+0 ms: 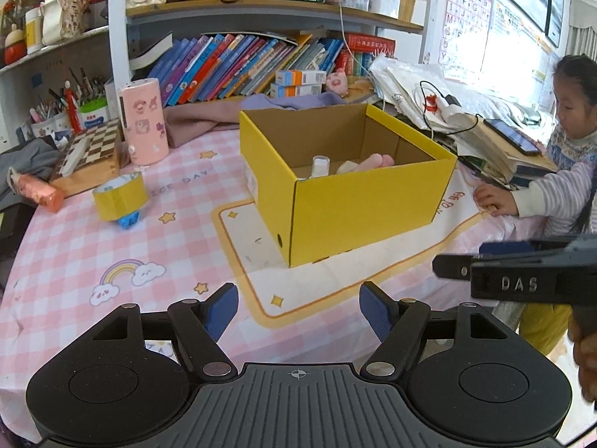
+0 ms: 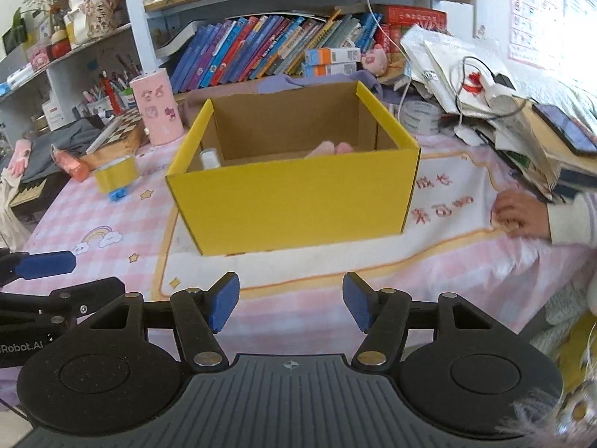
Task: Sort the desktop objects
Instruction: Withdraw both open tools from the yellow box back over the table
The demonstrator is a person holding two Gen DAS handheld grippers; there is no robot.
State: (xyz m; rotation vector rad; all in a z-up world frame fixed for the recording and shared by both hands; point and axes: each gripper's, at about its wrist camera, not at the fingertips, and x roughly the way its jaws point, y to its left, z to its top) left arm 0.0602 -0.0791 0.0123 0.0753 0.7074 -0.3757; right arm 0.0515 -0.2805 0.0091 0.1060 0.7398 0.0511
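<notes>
Left-wrist view had your left gripper (image 1: 298, 313) low over the pink checked tablecloth (image 1: 74, 246), blue pads standing apart with nothing between them; your right gripper (image 2: 291, 300) was likewise spread and empty in its own view, facing the long side of the yellow box (image 2: 294, 205). That box sat in the middle of the table, and it already held a small white bottle (image 1: 320, 166) and something soft and pink (image 1: 377, 159) (only its top showed, so I could not say what it was).

What was left to sort lay to your left: a yellow tape roll (image 1: 120, 196) resting tilted on top of a small blue toy (image 1: 128, 220), and beyond them an orange-pink wrapped bundle (image 1: 37, 190) near the table's edge.

You would likely have found the roll light and stiff, with a smooth outer face that could slip. Pinching across its wall, one pad inside the hole and one outside, looked the surer hold. Being propped up, it might have slid off the toy when nudged. The toy looked hard and small, so a grip across its middle seemed best.
</notes>
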